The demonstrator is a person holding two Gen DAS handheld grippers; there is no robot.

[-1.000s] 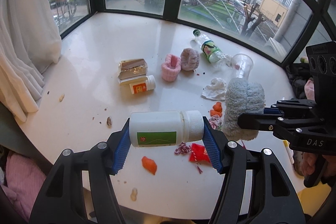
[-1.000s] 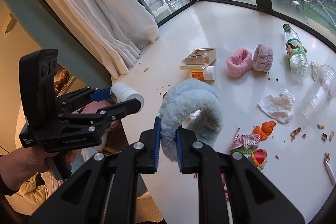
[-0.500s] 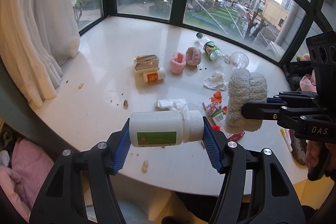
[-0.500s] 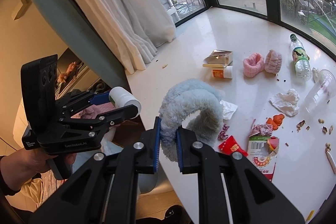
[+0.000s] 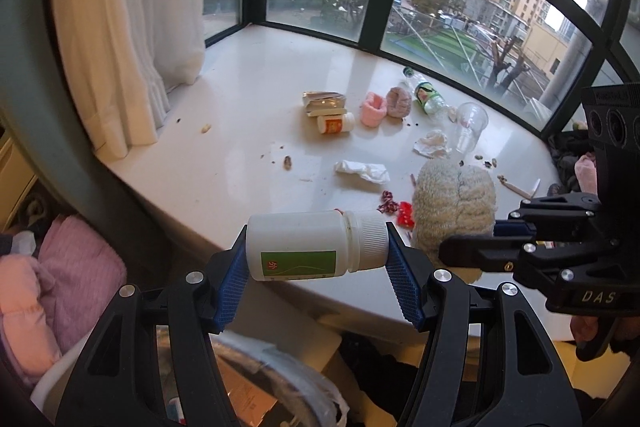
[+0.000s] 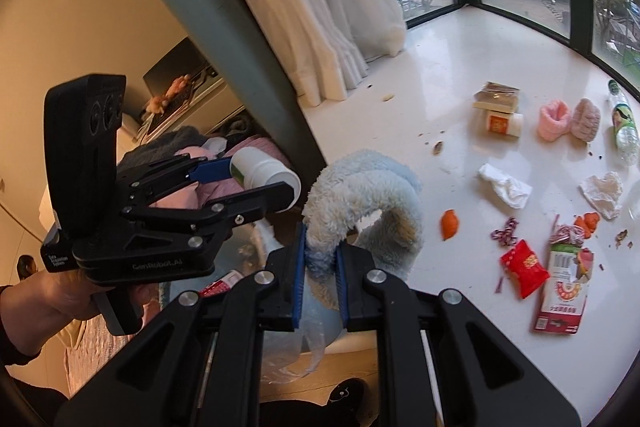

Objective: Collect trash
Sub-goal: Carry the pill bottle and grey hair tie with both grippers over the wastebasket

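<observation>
1. The left gripper (image 5: 316,267) clamps a white pill bottle (image 5: 316,245) lying crosswise between its blue pads, cap to the right; its green label carries a red character too small to read. The device seen from the right wrist reads "GenRobot.AI".
2. The right gripper (image 6: 320,261) is pinched tight on a fluffy pale-blue band (image 6: 364,195); its body in the left view is marked "DAS".
3. Against a second ago, both grippers have pulled back from the white window ledge (image 5: 256,115) past its near edge, so the litter looks farther off; the bottle and the band stay gripped as before.
4. Below the grippers, a bin lined with clear plastic (image 5: 280,379) now shows, off the ledge.
5. On the ledge lie a small orange-labelled bottle (image 5: 335,123), a pink band (image 5: 374,109), a clear cup (image 5: 470,125), crumpled tissues (image 6: 506,187), a red snack packet (image 6: 524,267) and a printed carton (image 6: 564,291) with a barcode.
6. White curtains (image 5: 128,27) hang at far left.
</observation>
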